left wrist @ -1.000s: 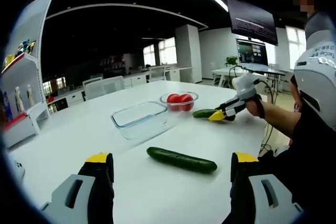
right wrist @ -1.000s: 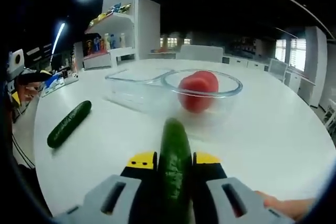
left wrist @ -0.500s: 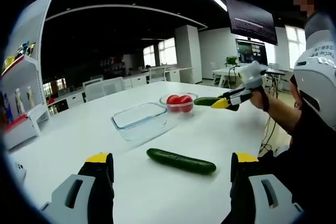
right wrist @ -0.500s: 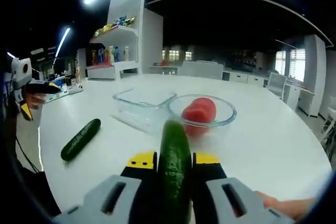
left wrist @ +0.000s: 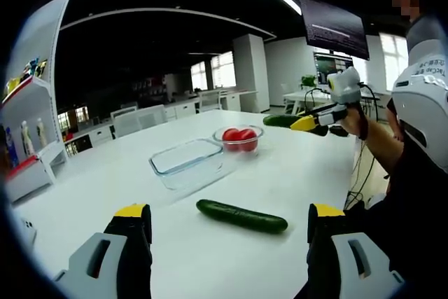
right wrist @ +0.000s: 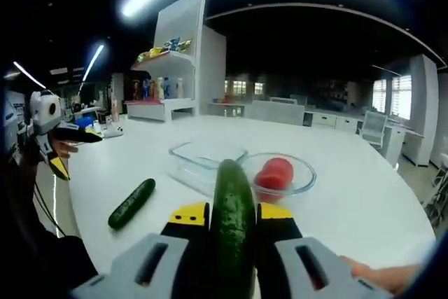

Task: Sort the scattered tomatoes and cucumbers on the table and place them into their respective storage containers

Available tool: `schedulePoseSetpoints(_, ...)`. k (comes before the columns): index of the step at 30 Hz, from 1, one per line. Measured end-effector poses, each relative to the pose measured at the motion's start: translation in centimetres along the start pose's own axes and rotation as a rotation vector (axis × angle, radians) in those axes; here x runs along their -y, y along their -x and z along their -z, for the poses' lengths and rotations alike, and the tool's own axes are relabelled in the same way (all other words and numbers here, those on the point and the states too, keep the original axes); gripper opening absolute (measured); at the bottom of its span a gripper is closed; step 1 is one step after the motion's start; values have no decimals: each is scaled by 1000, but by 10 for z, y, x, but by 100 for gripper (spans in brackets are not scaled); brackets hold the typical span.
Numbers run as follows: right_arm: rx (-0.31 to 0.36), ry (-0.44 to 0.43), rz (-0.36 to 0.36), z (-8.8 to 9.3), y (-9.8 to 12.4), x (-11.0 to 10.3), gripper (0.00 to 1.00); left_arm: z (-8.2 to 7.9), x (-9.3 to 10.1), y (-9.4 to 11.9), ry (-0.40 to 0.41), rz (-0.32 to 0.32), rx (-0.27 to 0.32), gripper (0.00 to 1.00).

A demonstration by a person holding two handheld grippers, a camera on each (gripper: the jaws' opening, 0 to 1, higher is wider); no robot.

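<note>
1. One cucumber (right wrist: 233,225) sits lengthwise between the right gripper's (right wrist: 232,213) jaws, clamped on both sides and held in the air above the table (right wrist: 350,204); in the left gripper view the same gripper (left wrist: 310,123) shows at the right, lifted above the table edge with the green tip sticking out.
2. The second cucumber (left wrist: 241,216) lies flat on the table in front of the left gripper (left wrist: 229,216), well apart from its jaws (seen also in the right gripper view (right wrist: 131,203)).
3. The left gripper's jaws stand wide apart with nothing between them.
4. Two tomatoes (left wrist: 239,136) rest in a round glass bowl (left wrist: 238,141); in the right gripper view they (right wrist: 274,173) lie just beyond the held cucumber's tip.
5. A rectangular glass dish (left wrist: 186,161) stands just beside the bowl, nothing visible inside.
6. A shelf (right wrist: 162,78) with bottles and packets stands beyond the table.
</note>
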State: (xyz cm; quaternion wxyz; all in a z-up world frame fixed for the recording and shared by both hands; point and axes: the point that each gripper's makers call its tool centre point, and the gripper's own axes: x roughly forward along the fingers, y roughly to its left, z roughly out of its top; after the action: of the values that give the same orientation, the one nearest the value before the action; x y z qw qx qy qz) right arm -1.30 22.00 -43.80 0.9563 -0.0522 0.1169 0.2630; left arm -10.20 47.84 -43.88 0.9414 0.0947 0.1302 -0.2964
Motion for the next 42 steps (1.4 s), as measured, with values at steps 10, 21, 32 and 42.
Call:
schedulePoseSetpoints(10,9,27,-76,-16,-24,-11,20,0,-1,2,2,-1,6,92)
schedulePoseSetpoints(21,7,134,-208,-43,-82,-37,20,3,-6,7,8,-19,5,92)
schedulePoseSetpoints(32,-52,225,-329,-67,-156,-69,20,2,-12,10,12,-40,1,92)
schedulePoseSetpoints(42,-89,398,-495,-62,-215,-88,20,6,-17,12,21,-51,-5,92)
